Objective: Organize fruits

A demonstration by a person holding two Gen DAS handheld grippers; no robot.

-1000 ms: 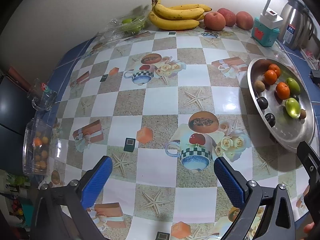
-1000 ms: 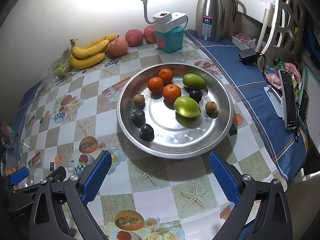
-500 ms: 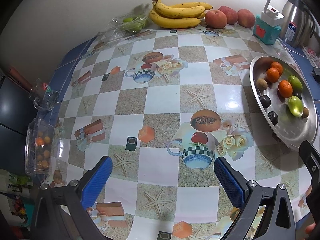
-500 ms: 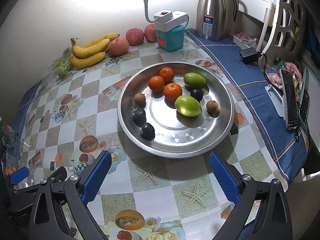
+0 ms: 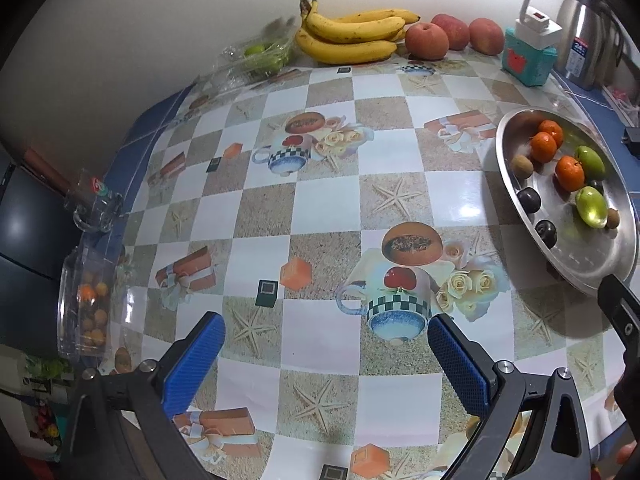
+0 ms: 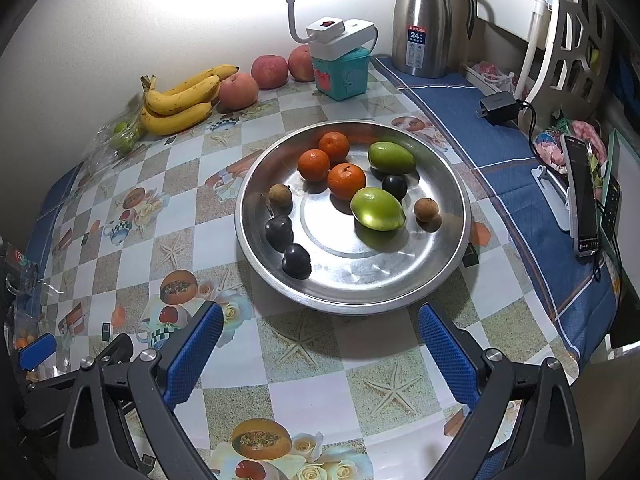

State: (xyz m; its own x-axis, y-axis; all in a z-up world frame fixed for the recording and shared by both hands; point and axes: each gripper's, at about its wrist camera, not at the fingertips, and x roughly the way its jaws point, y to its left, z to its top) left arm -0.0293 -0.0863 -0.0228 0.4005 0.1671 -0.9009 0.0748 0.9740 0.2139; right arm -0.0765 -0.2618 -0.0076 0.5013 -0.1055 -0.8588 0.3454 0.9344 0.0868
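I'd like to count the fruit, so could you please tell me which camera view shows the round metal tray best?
The right wrist view: the round metal tray sits whole and central. The left wrist view shows it foreshortened at the right edge, partly hidden.

Checkered-cloth table (image 6: 312, 396): steel tray (image 6: 448, 264), bananas (image 6: 180, 100), apples (image 6: 270, 72), thermos (image 6: 420, 24).

Left wrist view looks from the table's near edge toward the far wall, right wrist view sits near the steel tray (image 6: 448, 276), and both share tray (image 5: 505, 168) and bananas (image 5: 352, 38)
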